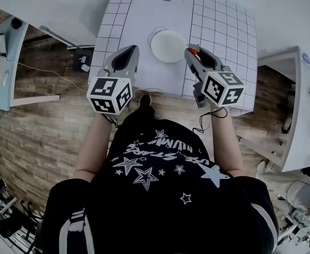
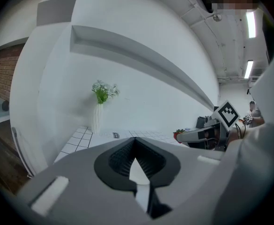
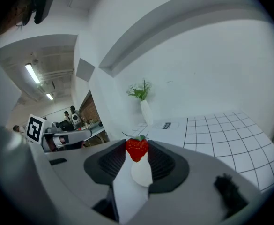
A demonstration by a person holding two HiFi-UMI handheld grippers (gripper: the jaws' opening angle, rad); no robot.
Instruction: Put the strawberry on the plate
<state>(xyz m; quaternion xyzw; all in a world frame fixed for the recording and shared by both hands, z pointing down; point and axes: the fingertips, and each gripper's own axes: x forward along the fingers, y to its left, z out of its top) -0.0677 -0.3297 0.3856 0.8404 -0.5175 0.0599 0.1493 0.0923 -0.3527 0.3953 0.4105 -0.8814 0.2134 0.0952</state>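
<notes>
**Head view: strawberry gripped, plate bare**

Head view: the right tongs point(image 1: 193, 51) hover just beside the plate point(image 1: 167, 46), pinching the strawberry point(image 1: 193, 48). The plate lies empty on the gridded white counter point(image 1: 218, 25).

Left gripper view: the left tongs point(image 2: 135, 140) are closed on nothing.

Right gripper view: the strawberry sits clamped, the plate showing just below it. A vase point(image 3: 146, 110) stands beyond the plate by a white wall. Lowering and release seem left.

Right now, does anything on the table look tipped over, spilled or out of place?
Nothing stands out. The plate lies flat and bare on the table, the vase stands upright by the wall, and the strawberry looks whole, held between the jaws of the right gripper.
</notes>
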